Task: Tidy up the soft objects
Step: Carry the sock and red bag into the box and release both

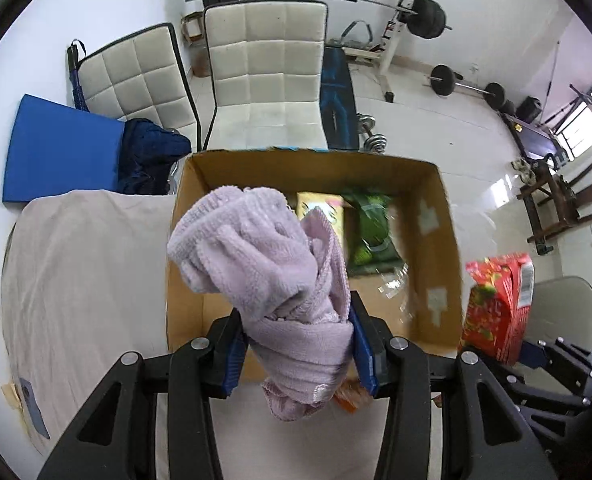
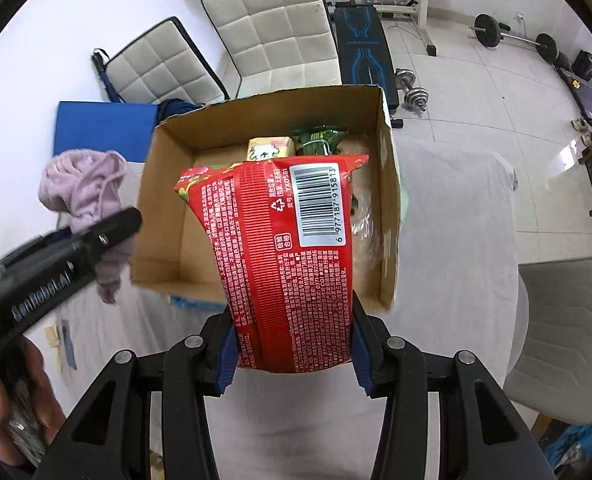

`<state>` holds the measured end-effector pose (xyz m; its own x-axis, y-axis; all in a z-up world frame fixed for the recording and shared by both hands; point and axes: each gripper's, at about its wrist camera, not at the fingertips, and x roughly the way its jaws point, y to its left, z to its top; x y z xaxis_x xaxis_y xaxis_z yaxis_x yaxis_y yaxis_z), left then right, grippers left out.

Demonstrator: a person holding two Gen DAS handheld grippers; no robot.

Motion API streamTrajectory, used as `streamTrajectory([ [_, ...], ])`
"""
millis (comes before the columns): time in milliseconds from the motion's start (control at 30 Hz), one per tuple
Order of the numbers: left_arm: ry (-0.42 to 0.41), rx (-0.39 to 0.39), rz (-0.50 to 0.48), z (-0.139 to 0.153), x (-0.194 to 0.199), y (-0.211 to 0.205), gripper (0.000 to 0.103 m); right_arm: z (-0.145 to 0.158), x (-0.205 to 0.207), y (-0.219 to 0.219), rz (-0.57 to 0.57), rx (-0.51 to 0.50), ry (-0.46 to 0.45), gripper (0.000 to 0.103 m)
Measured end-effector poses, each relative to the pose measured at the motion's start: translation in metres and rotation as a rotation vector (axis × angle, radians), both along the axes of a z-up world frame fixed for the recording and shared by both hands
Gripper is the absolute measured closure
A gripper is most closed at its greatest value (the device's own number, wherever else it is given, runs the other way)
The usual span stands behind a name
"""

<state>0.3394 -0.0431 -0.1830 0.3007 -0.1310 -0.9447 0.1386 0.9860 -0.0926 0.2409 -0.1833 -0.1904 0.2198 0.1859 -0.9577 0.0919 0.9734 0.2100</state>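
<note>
My left gripper [image 1: 300,344] is shut on a bunched lilac towel [image 1: 263,264] and holds it above the near edge of an open cardboard box [image 1: 436,216]. My right gripper [image 2: 293,344] is shut on a red snack bag [image 2: 283,256] with a barcode, held over the same box [image 2: 167,216]. Inside the box lie a yellow packet [image 2: 269,148] and a green packet [image 2: 320,138]. The right wrist view shows the left gripper [image 2: 107,232] with the towel [image 2: 83,188] at the box's left. The left wrist view shows the red bag [image 1: 496,308] at the right.
The box sits on a table covered with a pale cloth [image 1: 87,264]. Two white padded chairs [image 1: 267,76] stand behind it, with a blue mat [image 1: 59,148] at the left. Gym weights and a bench [image 1: 338,100] fill the far floor. A grey seat [image 2: 568,340] is at the right.
</note>
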Motion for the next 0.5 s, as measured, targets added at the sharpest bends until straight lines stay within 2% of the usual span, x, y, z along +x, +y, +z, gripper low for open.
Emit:
streamTrajectory([
  [233,0.07,0.027,0.027,-0.047,0.057,0.008,0.061,-0.063,0.046,-0.001,-0.027,-0.046,0.091,0.054],
  [500,0.164,0.075,0.038,-0.11,0.098,0.013,0.061,-0.133,0.065,-0.002,-0.039,-0.081,0.194,0.054],
])
